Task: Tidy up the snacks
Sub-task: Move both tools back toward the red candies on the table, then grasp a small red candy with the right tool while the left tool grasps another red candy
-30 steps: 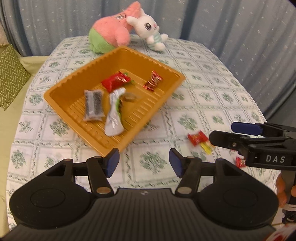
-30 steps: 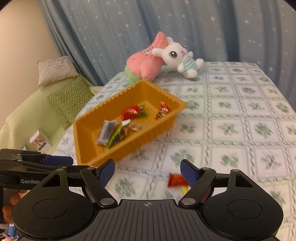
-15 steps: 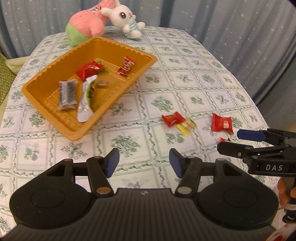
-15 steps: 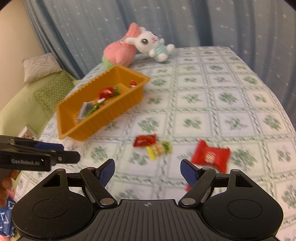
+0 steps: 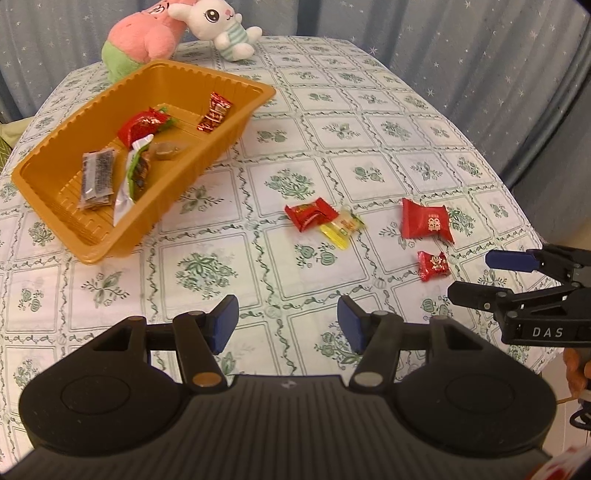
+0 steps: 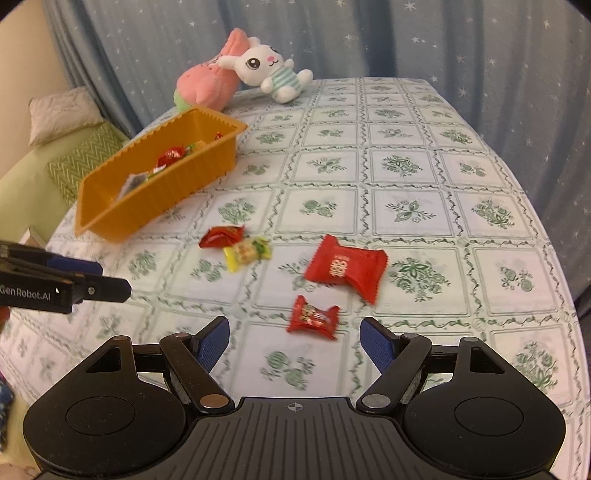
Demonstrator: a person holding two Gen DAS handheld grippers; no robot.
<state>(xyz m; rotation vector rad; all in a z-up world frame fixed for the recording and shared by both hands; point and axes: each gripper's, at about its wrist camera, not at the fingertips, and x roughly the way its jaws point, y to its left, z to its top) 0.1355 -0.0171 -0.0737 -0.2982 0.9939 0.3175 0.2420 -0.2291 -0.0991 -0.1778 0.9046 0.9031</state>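
Note:
An orange tray [image 5: 236,122] [image 6: 110,225] holds several wrapped snacks on the table's left. Loose on the cloth lie a red twisted candy [image 5: 310,214] [image 6: 221,236], a yellow candy [image 5: 341,225] [image 6: 247,253], a large red packet [image 5: 424,221] [image 6: 345,266] and a small red candy [image 5: 433,265] [image 6: 314,318]. My left gripper [image 5: 287,321] is open and empty, above bare cloth near the front. My right gripper [image 6: 294,339] is open and empty, with the small red candy just ahead between its fingers. Each gripper shows in the other's view: the right one [image 5: 480,277], the left one [image 6: 96,277].
A pink plush [image 5: 142,40] [image 6: 207,85] and a white bunny plush [image 5: 221,22] [image 6: 269,70] lie at the table's far edge behind the tray. Blue curtains hang behind. Green cushions [image 6: 81,162] lie on a sofa at the left. The table edge curves down at the right.
Both grippers have swung right and pulled back from the tray toward the loose candies. The large red packet and small red candy have come into view. Both stay open.

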